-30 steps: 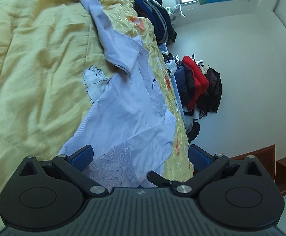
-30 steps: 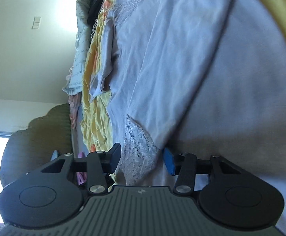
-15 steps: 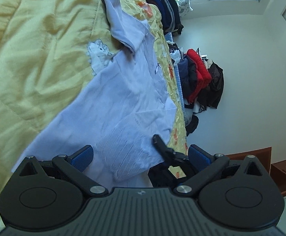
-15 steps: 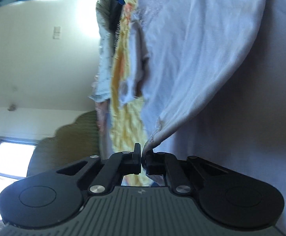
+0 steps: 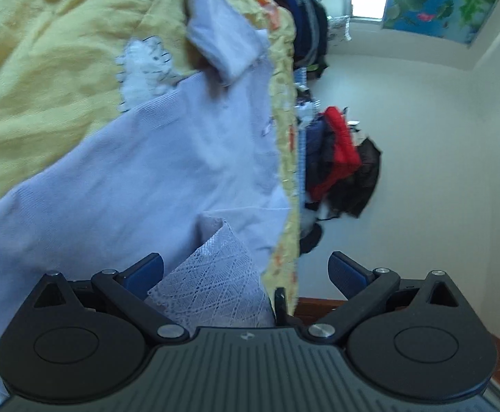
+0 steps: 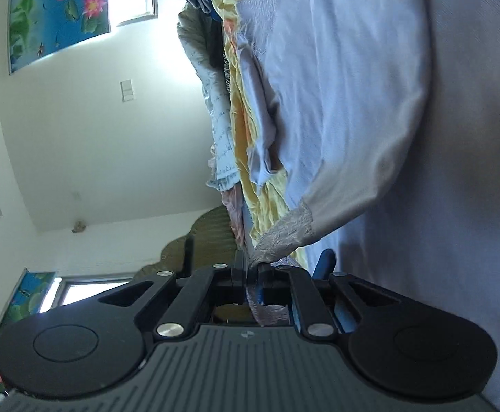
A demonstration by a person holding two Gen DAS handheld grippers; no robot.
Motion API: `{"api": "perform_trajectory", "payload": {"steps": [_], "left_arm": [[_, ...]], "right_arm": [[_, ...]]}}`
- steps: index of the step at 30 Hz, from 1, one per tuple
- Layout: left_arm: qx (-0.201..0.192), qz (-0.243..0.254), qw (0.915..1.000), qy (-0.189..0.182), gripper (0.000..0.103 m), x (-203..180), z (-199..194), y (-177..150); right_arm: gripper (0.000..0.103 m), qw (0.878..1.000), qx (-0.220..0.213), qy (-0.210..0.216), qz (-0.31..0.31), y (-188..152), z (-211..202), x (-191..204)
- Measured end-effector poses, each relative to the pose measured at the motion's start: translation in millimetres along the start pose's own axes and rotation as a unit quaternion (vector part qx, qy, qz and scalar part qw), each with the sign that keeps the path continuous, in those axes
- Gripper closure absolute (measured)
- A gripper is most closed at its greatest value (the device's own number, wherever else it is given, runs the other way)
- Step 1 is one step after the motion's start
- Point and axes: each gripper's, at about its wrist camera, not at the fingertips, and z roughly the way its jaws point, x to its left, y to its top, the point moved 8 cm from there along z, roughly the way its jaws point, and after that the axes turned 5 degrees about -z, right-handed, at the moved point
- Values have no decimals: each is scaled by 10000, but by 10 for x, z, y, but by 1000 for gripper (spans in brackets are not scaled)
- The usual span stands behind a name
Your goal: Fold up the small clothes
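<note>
- The quilt [image 5: 54, 68] is the biggest thing here: soft yellow cotton, puffy and creased, with orange patches along its frilled edge and a fuzzy white animal patch [image 5: 143, 65] stitched on it. Everything else I place against this quilt.
- The shirt [image 5: 153, 178] lies spread on the quilt, beside the animal patch and reaching to the quilt's frilled edge. It is pale lilac knit, finely ribbed, with soft wrinkles. One sleeve [image 5: 225, 41] lies folded back on it, its cuff square-ended.
- The shirt's hem ends in a lace band [image 5: 212, 281], an open net of crossed white threads with a scalloped border. In my left view it curls up into a loose cone off the quilt.
- Beyond the quilt's edge, a heap of clothes [image 5: 339, 161] sits against the white wall: glossy red, dark blue and black, bulky and slumped.
- My left tongs [image 5: 246, 267] are spread wide and closing, the blue pads either side of the lace cone, neither one pressing it that I can see.
- My right tongs [image 6: 250, 271] are pressed nearly together, easing slightly, and pinch a crumpled corner of the lace [image 6: 280, 237], lifting that part of the shirt off the quilt so it drapes in a smooth curved fold.
</note>
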Motion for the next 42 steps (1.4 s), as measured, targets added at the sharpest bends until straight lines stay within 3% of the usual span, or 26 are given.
{"api": "perform_trajectory", "payload": {"steps": [1, 3, 4, 5, 7, 8, 10, 14, 16, 18, 23, 26, 31, 33, 34, 35, 38, 42], "left_arm": [[-17, 28, 9999, 120, 17, 19, 5, 1], [-4, 108, 9998, 176, 35, 21, 24, 2], [13, 202, 9994, 268, 57, 20, 44, -3], [76, 360, 9981, 494, 75, 32, 74, -12], [167, 650, 9931, 959, 85, 93, 135, -37], [199, 743, 9910, 1092, 95, 120, 164, -49], [213, 965, 9861, 1337, 100, 170, 186, -69], [27, 1747, 9724, 1548, 102, 82, 59, -95], [-40, 2075, 9669, 1486, 102, -10, -114, -107], [-125, 2164, 9652, 1463, 102, -36, -343, -96], [-47, 1963, 9618, 1908, 102, 264, -594, -127], [-57, 2050, 9596, 1928, 102, 273, -574, -169], [-144, 2153, 9557, 2004, 102, 290, -612, -136], [-130, 2131, 9558, 2023, 102, 308, -642, -114], [-108, 2108, 9565, 2016, 102, 320, -652, -108], [-101, 2118, 9559, 2031, 102, 320, -648, -108], [-93, 2189, 9536, 2065, 102, 306, -624, -125], [-57, 2246, 9531, 2027, 102, 308, -622, -124]], "right_arm": [[88, 10000, 38, -43, -50, -35, 7, -15], [70, 9998, 85, -146, -102, -82, -15, -65], [56, 9997, 59, -185, -120, -99, -38, -94], [53, 9997, 7, -212, -110, -102, -65, -125], [54, 9997, -27, -239, -38, -100, -116, -180], [54, 9997, -46, -252, -14, -100, -144, -209], [54, 9995, -91, -296, 19, -85, -194, -245], [54, 9989, -278, -387, -24, 31, -371, -266], [54, 9975, -481, -471, -236, 188, -518, -188], [52, 9939, -794, -517, -559, 450, -692, -29], [40, 9739, -1666, -904, -1252, 1415, -954, 370], [40, 9696, -1644, -1120, -1423, 1921, -740, 501], [39, 9513, -1327, -2266, -1612, 2629, -166, 348], [37, 9388, -1251, -2746, -1659, 2850, -23, 230], [46, 9272, -1261, -3052, -1766, 2938, 15, 164], [50, 9232, -1261, -3073, -1935, 3025, 51, 141], [50, 9361, -1311, -2773, -1724, 3184, 45, 93], [47, 9342, -1325, -2820, -1739, 3101, -12, 150]]}}
